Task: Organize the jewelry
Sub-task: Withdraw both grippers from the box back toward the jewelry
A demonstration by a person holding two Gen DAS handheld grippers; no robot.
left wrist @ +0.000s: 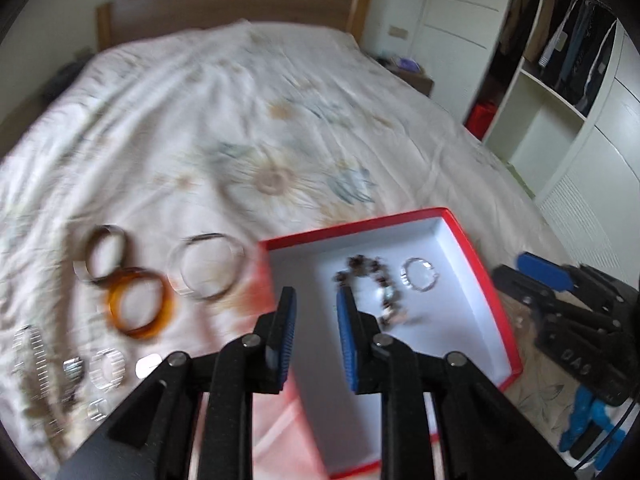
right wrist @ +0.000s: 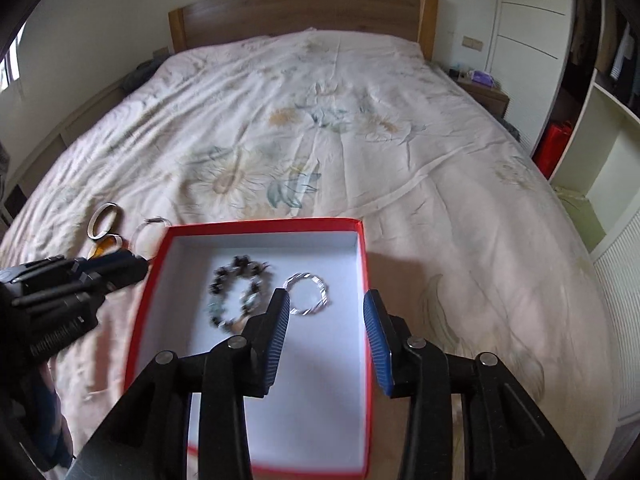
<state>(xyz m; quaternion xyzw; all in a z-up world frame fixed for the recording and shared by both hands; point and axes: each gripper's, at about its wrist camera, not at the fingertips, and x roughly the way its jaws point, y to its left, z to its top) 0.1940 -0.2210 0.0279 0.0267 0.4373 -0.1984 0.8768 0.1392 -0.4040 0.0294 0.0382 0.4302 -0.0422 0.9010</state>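
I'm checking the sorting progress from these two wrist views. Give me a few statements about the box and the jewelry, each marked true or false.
1. The red box holds two pieces: a dark beaded bracelet and a silver twisted bangle. True.
2. The amber bangle lies inside the box. False: it lies on the bedspread, outside the box, on the left gripper's side.
3. The right gripper has nothing between its jaws. True.
4. A lid covers the box. False: it is open, its white inside showing.
5. The left gripper clamps the beaded bracelet. False: its jaws stand apart with nothing between them.
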